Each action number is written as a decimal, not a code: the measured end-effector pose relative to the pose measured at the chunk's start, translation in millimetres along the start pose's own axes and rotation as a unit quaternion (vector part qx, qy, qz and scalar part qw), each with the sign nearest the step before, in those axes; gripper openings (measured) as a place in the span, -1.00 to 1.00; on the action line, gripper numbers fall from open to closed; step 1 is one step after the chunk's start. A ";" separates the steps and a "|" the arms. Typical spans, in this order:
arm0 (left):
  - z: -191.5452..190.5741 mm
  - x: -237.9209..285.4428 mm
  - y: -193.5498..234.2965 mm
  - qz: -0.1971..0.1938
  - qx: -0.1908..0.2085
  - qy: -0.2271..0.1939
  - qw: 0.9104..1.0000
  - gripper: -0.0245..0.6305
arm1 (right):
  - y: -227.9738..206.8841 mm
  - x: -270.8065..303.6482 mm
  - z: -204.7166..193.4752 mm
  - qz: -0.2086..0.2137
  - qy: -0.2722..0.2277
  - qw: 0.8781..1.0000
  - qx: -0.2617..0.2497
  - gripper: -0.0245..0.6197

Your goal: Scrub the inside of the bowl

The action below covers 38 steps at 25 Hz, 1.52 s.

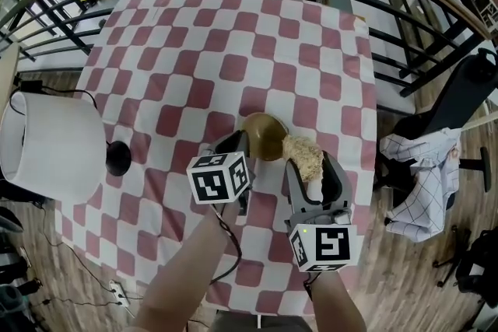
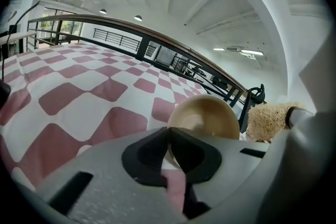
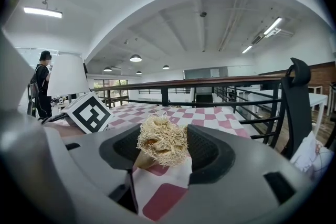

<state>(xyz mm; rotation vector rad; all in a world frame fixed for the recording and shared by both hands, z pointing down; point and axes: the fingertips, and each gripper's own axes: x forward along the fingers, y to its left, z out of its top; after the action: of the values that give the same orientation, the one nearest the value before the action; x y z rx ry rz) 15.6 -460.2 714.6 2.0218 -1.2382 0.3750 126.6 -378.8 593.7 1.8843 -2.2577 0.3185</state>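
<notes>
Left gripper (image 2: 169, 150) pinches the near-left rim of the tan round wooden bowl (image 1: 263, 134); right gripper (image 3: 164, 149) clamps a straw-coloured fibrous scrubber (image 1: 303, 154) just right of it.

Your left gripper (image 1: 240, 141) pinches the rim of the bowl (image 1: 264, 134). Your right gripper (image 1: 313, 167) clamps the scrubber (image 1: 302, 152). Both forearms reach forward.

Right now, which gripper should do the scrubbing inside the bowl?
Right. The right gripper is shut on the fibrous scrubber, beside the bowl; the left gripper is clamped on the bowl's rim, steadying it.
</notes>
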 end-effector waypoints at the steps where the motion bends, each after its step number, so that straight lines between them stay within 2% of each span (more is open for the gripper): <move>1: -0.9 -0.6 -0.3 -0.001 0.003 0.000 1.000 -0.83 | -1.1 -1.3 -1.5 -0.002 0.001 1.000 0.001 -0.14; 7: 6.2 -12.7 -11.9 -0.015 0.027 -0.007 0.999 -0.86 | -2.0 -9.8 -3.0 0.000 0.002 1.000 -0.004 -0.14; 11: 14.4 -28.9 -21.8 -0.017 0.062 -0.021 0.998 -0.88 | -0.3 -20.7 4.6 0.002 -0.004 1.000 -0.008 -0.14; 16: 24.9 -68.7 -37.4 -0.033 0.069 -0.034 0.997 -0.88 | 9.0 -47.0 36.0 0.015 -0.022 0.999 -0.019 -0.14; 21: 51.1 -135.7 -64.1 -0.048 0.064 -0.074 0.994 -0.88 | 23.8 -85.3 84.8 0.036 -0.053 0.998 -0.029 -0.14; 29: 112.7 -259.1 -122.6 -0.068 0.112 -0.163 0.978 -0.88 | 64.9 -163.1 181.8 0.083 -0.131 0.986 -0.061 -0.14; 33: 125.1 -326.1 -156.4 -0.105 0.102 -0.197 0.969 -0.88 | 83.6 -209.5 222.1 0.101 -0.170 0.978 -0.067 -0.14; 38: 124.1 -389.1 -179.2 -0.098 0.142 -0.226 0.959 -0.88 | 104.4 -269.7 251.7 0.125 -0.205 0.968 -0.077 -0.14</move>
<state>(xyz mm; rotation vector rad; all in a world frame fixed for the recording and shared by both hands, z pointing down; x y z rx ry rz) -37.7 -246.2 327.0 2.5528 -1.2840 -0.0147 71.1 -176.4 272.9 1.7113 -2.6983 -0.2360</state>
